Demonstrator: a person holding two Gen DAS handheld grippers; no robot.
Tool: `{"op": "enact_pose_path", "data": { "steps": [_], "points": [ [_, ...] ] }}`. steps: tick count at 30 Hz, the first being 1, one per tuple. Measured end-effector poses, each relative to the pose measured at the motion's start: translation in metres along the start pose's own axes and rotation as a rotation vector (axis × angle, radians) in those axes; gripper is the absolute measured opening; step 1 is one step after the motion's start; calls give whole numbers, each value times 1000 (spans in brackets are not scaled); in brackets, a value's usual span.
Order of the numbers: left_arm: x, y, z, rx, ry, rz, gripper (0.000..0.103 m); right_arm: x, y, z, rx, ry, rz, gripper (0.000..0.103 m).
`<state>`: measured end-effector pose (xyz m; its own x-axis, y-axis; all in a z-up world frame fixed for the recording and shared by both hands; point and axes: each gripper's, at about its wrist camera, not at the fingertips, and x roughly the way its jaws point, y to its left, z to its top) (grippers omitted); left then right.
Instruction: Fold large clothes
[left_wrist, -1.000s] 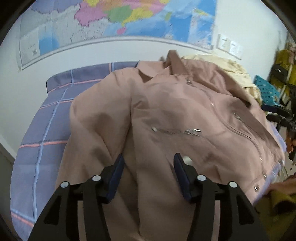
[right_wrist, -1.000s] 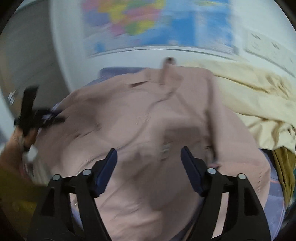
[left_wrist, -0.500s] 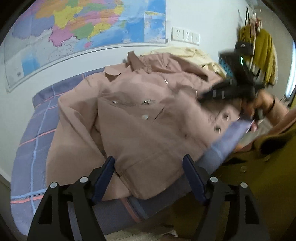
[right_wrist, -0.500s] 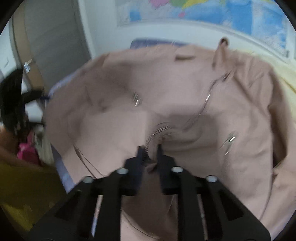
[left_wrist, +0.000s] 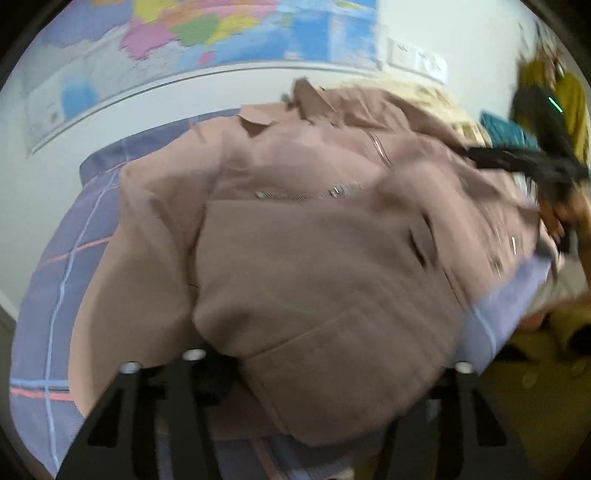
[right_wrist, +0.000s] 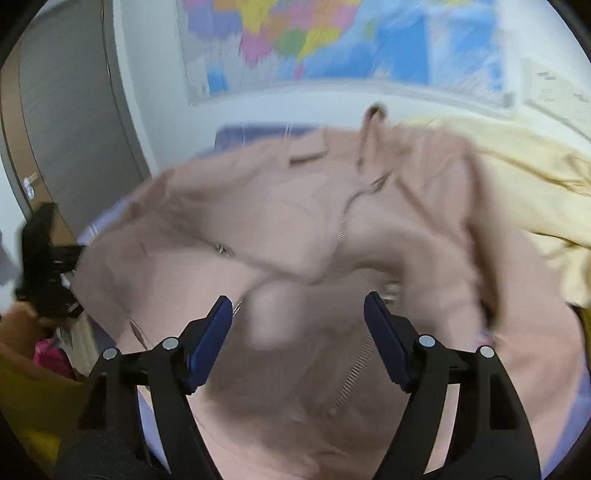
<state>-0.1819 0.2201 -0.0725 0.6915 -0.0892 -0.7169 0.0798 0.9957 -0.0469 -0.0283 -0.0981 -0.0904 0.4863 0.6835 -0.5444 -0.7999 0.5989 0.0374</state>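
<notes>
A dusty-pink zip jacket (left_wrist: 314, 258) lies spread front-up on the bed, collar toward the wall. My left gripper (left_wrist: 321, 376) is low at its near hem. The hem drapes over and between the closing jaws and hides the pads. In the right wrist view the left gripper (right_wrist: 44, 266) shows as a dark blur at the jacket's (right_wrist: 295, 221) left edge. My right gripper (right_wrist: 297, 332) hovers over the zipper (right_wrist: 354, 373), its jaws opening with nothing pressed between its blue pads. The right gripper (left_wrist: 532, 162) also appears blurred at the jacket's right side.
A purple plaid sheet (left_wrist: 66, 258) covers the bed. A cream garment (right_wrist: 517, 177) is heaped at the back right. A map (left_wrist: 221, 29) hangs on the wall, and a grey door (right_wrist: 74, 110) stands to the left. The person's mustard clothing (left_wrist: 535, 387) is near the bed edge.
The right gripper was shut on the fabric by the zipper half a second ago and has let go and spread wide. The left gripper sank onto the near hem, its arms drawn closer.
</notes>
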Motion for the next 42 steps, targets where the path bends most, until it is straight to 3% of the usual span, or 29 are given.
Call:
{"op": "enact_pose_path", "data": {
  "steps": [3, 6, 8, 10, 11, 12, 14, 15, 18, 20, 21, 24, 27, 29, 31, 33, 37, 39, 40, 42],
  "points": [
    [0, 7, 1, -35, 5, -14, 40, -51, -20, -33, 67, -14, -32, 84],
    [0, 4, 3, -35, 5, -14, 35, -72, -30, -67, 122, 37, -43, 85],
    [1, 5, 6, -57, 7, -11, 26, -78, -29, -93, 137, 93, -28, 85],
    [1, 7, 9, -84, 8, 2, 8, -76, -22, -113, 139, 117, -15, 85],
    [0, 9, 10, -101, 7, 0, 7, -73, -21, -117, 139, 118, -28, 79],
    [0, 10, 13, -114, 7, 0, 5, -67, -20, -120, 141, 125, -39, 47],
    [-9, 14, 20, -141, 2, -6, 4, -57, -18, -118, 168, 126, -47, 16],
    [-17, 17, 23, -153, -9, -15, 4, -58, -20, -115, 207, 112, -1, 7],
    [-53, 28, 33, -195, -64, -33, 4, -115, -26, -96, 289, -76, 169, 7],
    [-80, 32, 38, -173, -106, -36, 5, -142, -28, -89, 289, -132, 197, 7],
    [-84, 30, 40, -147, -110, -31, 6, -151, -27, -88, 266, -129, 171, 8],
    [-76, 15, 32, -40, -46, 0, 16, -130, -27, -100, 250, 31, 66, 14],
    [-36, 5, 12, 49, 123, 95, 32, -93, -33, -123, 260, 233, -32, 48],
    [-28, 6, 3, 71, 159, 121, 32, -92, -32, -127, 256, 256, -24, 48],
    [-41, 12, 4, 47, 117, 79, 37, -111, -32, -117, 250, 202, -27, 55],
    [-74, 18, 8, 43, -9, -3, 46, -139, -29, -98, 204, 112, -35, 67],
    [-113, 25, 28, 54, -177, 3, 48, -154, -32, -54, 159, -37, -25, 69],
    [-119, 23, 36, 91, -211, -15, 51, -139, -29, -33, 110, -58, -30, 69],
    [-116, 17, 37, 130, -204, -14, 58, -118, -25, -17, 77, -47, -31, 69],
    [-102, -4, 37, 230, -158, 70, 60, -89, -21, -2, 60, -36, -12, 69]
  ]
}}
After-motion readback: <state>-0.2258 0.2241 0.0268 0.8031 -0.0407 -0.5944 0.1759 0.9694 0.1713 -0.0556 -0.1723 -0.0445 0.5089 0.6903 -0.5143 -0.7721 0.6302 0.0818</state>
